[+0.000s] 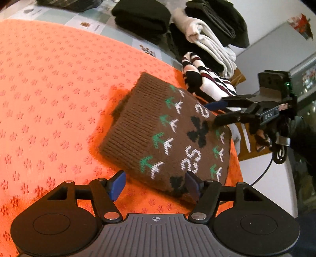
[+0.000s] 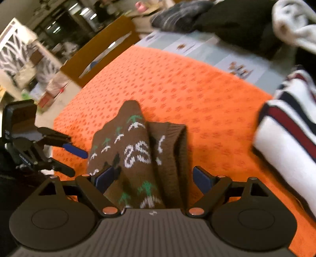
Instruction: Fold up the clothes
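Observation:
A folded brown knit sweater (image 1: 167,134) with green and white marks lies on the orange mat (image 1: 49,89). In the left wrist view my left gripper (image 1: 155,184) is open at the sweater's near edge, and its right finger (image 1: 192,186) sits against the knit. My right gripper (image 1: 212,113) reaches in from the right, open, at the sweater's far side. In the right wrist view the sweater (image 2: 138,154) lies between the spread fingers of my right gripper (image 2: 153,179), with orange mat (image 2: 177,83) showing beside the right pad. My left gripper (image 2: 78,163) is open at the sweater's left edge.
A folded striped garment (image 1: 209,83) (image 2: 286,138) lies just beyond the sweater. Behind it are folded white (image 1: 209,43) and black clothes (image 1: 142,17). A wooden chair (image 2: 102,51) stands past the mat's far edge. The table edge drops off by the right gripper.

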`<action>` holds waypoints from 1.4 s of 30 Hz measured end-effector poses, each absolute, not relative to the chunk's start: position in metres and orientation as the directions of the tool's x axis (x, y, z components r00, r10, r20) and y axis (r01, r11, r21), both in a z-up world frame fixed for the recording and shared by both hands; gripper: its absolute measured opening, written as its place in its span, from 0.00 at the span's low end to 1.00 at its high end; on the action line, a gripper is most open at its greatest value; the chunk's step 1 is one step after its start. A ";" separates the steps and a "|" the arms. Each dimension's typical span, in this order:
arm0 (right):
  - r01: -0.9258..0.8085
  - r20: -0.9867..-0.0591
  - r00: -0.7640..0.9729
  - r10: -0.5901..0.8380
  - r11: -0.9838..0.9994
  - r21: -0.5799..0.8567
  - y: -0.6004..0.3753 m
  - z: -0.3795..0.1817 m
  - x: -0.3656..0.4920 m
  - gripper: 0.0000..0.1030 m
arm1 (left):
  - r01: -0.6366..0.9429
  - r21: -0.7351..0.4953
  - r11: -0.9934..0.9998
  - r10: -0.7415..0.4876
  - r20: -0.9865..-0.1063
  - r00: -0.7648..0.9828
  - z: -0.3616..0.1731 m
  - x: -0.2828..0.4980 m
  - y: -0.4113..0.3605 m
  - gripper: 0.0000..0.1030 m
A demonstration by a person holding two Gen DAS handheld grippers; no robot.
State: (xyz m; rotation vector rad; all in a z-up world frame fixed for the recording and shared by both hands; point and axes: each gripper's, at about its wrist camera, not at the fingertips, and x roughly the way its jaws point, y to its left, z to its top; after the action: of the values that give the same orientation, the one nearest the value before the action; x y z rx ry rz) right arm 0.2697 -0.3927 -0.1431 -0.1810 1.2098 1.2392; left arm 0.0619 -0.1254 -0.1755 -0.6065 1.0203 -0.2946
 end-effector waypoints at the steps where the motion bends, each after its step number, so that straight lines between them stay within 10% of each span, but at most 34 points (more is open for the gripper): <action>1: -0.792 -0.775 -0.177 0.606 0.380 0.478 -0.387 -0.147 0.271 0.88 | -0.051 -0.608 0.792 -0.508 -0.703 0.497 -0.177 0.064 -0.125 0.66; 15: -0.753 -0.723 -0.365 0.587 0.270 0.600 -0.376 -0.176 0.264 0.89 | -0.012 -0.682 0.731 -0.621 -0.672 0.404 -0.199 0.092 -0.141 0.69; 19: -0.740 -0.711 -0.339 0.616 0.292 0.606 -0.378 -0.175 0.255 0.71 | 0.030 -0.681 0.732 -0.634 -0.664 0.396 -0.197 0.099 -0.149 0.69; 29: -0.591 -0.632 -0.246 0.735 0.402 0.699 -0.406 -0.169 0.230 0.47 | 0.139 -0.626 0.767 -0.615 -0.657 0.437 -0.175 0.108 -0.156 0.68; 42: -0.370 -0.444 0.152 0.883 0.467 0.803 -0.499 -0.119 0.183 0.45 | 0.376 -0.612 0.696 -0.715 -0.542 0.441 -0.098 0.152 -0.177 0.68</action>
State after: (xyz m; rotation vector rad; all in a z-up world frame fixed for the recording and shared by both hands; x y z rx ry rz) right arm 0.1830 -0.4989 -0.1190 0.5945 1.0630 0.9787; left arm 0.1516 -0.1769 -0.0983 -0.4377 0.8759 -0.7046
